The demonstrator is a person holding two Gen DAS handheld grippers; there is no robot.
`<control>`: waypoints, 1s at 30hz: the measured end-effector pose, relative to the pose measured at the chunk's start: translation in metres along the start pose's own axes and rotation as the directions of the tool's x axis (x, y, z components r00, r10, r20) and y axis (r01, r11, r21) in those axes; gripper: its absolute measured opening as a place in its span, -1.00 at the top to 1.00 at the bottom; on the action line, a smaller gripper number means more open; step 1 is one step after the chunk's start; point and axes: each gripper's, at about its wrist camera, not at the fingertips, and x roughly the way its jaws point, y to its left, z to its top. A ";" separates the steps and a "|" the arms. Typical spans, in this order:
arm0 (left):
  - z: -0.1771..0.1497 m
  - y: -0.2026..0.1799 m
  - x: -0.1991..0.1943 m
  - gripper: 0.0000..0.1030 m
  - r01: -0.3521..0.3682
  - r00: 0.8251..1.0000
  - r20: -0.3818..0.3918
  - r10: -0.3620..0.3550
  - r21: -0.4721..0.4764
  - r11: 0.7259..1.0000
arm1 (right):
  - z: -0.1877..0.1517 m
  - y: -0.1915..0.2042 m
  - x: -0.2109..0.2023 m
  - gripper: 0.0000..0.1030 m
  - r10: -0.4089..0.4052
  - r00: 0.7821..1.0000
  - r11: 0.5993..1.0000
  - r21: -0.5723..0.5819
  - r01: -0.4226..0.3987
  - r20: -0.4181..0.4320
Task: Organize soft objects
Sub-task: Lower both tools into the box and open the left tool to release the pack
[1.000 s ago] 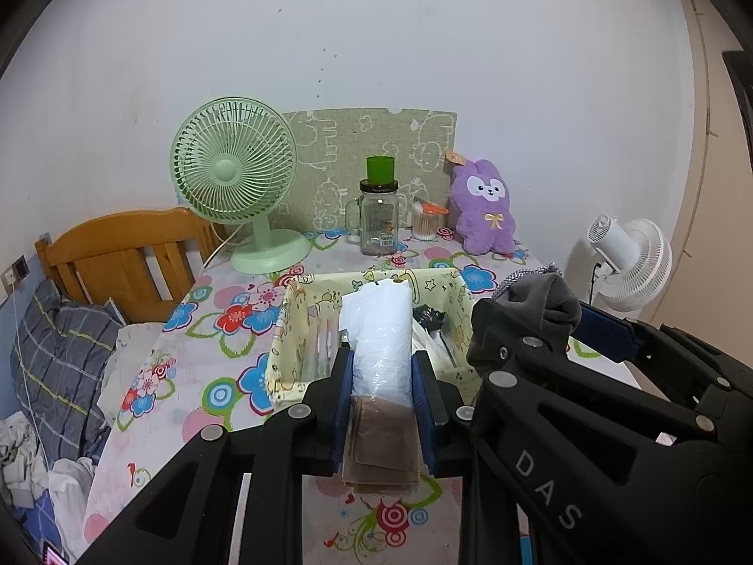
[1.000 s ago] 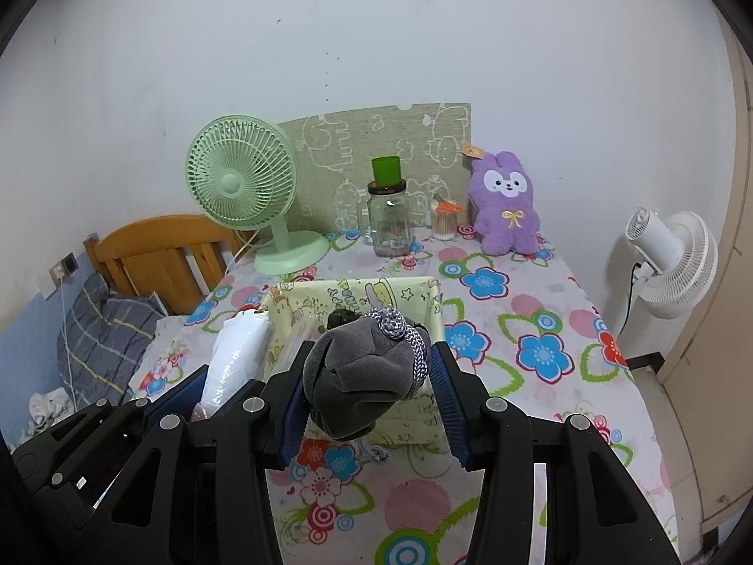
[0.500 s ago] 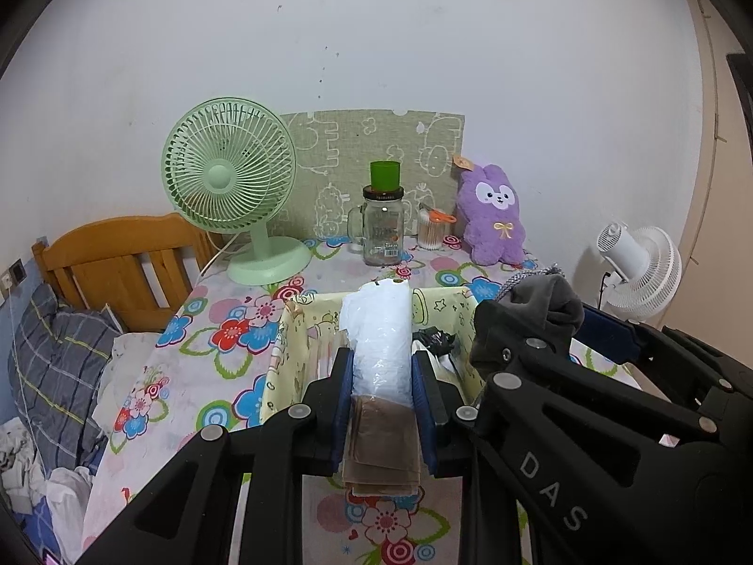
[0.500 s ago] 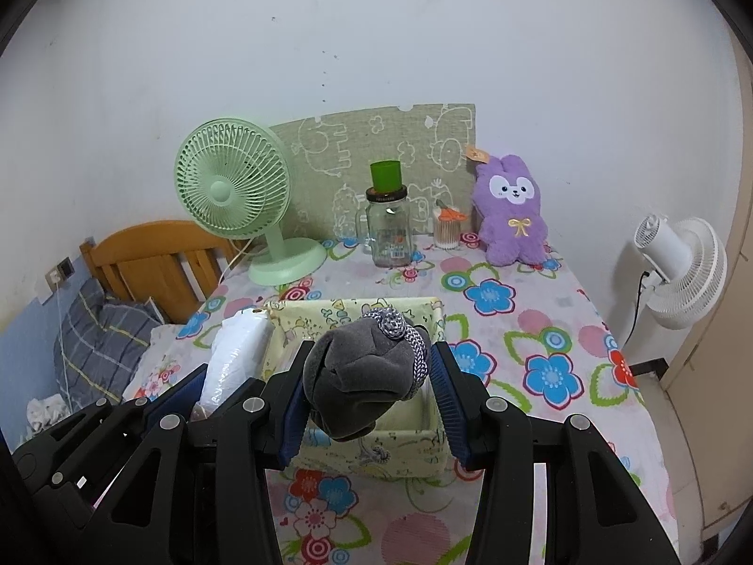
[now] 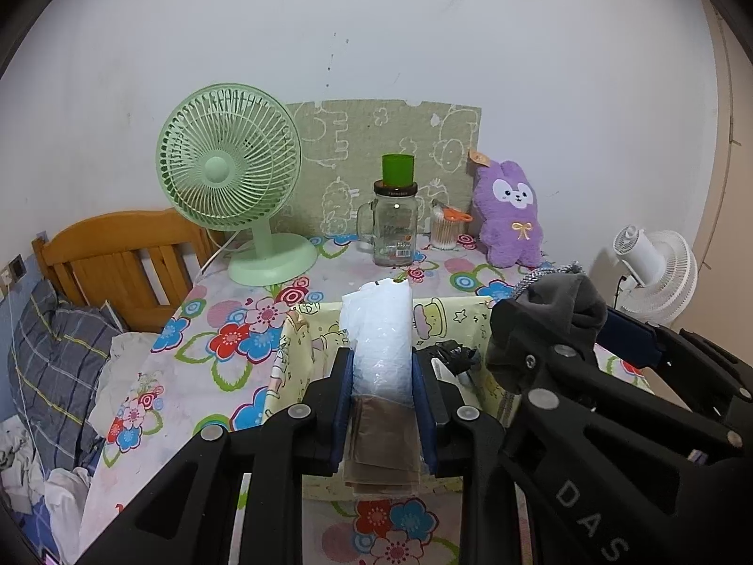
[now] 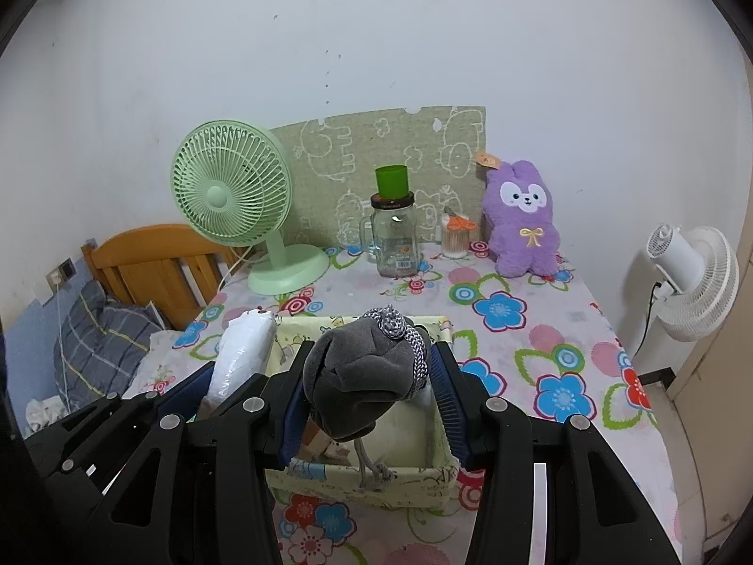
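Note:
My left gripper [image 5: 382,372] is shut on a clear plastic packet [image 5: 379,343] with a brown lower part, held above the near left side of a pale yellow fabric box [image 5: 301,343]. My right gripper [image 6: 368,376] is shut on a grey knitted hat [image 6: 364,372] with a braided trim, held over the same box [image 6: 437,433]. The hat also shows in the left wrist view [image 5: 560,301], and the packet in the right wrist view [image 6: 242,358]. Dark items lie inside the box; they are partly hidden.
The flowered tablecloth [image 6: 541,343] carries a green desk fan [image 6: 235,202], a glass jar [image 6: 395,240] with a green cup on top, a cotton-swab pot [image 6: 455,235] and a purple plush rabbit [image 6: 522,226]. A white fan [image 6: 692,278] stands right; a wooden bed [image 6: 150,259] lies left.
Both grippers have drawn back and risen a little from the table, still holding the packet and the hat. The box now sits lower and nearer in both views.

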 end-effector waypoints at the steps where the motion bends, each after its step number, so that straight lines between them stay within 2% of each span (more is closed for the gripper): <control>1: 0.000 0.000 0.003 0.53 0.000 1.000 -0.003 0.000 0.000 1.000 | 0.000 0.000 0.003 0.00 0.001 1.000 1.000 0.000 -0.001 -0.004; 14: 0.001 0.005 0.037 0.48 -0.009 0.999 -0.036 0.009 -0.002 1.000 | 0.000 -0.003 0.036 0.00 0.007 0.999 1.000 0.002 -0.007 -0.045; 17: 0.000 0.006 0.044 0.32 -0.021 0.999 -0.044 0.020 -0.004 1.000 | -0.001 -0.003 0.044 0.00 0.010 0.998 1.000 0.003 -0.010 -0.058; 21: -0.001 0.008 0.045 -0.10 -0.021 0.999 -0.038 0.021 -0.004 1.000 | -0.002 -0.002 0.052 0.00 0.024 0.998 1.000 0.005 -0.024 -0.061; 22: -0.002 0.008 0.046 -0.16 -0.020 0.999 -0.042 0.020 -0.006 1.000 | -0.002 -0.002 0.054 0.00 0.024 0.998 1.000 0.004 -0.024 -0.063; 30: -0.007 0.015 0.054 -0.35 -0.020 0.997 -0.075 0.019 -0.010 1.000 | -0.007 0.005 0.071 0.00 0.039 0.995 0.999 -0.002 -0.040 -0.093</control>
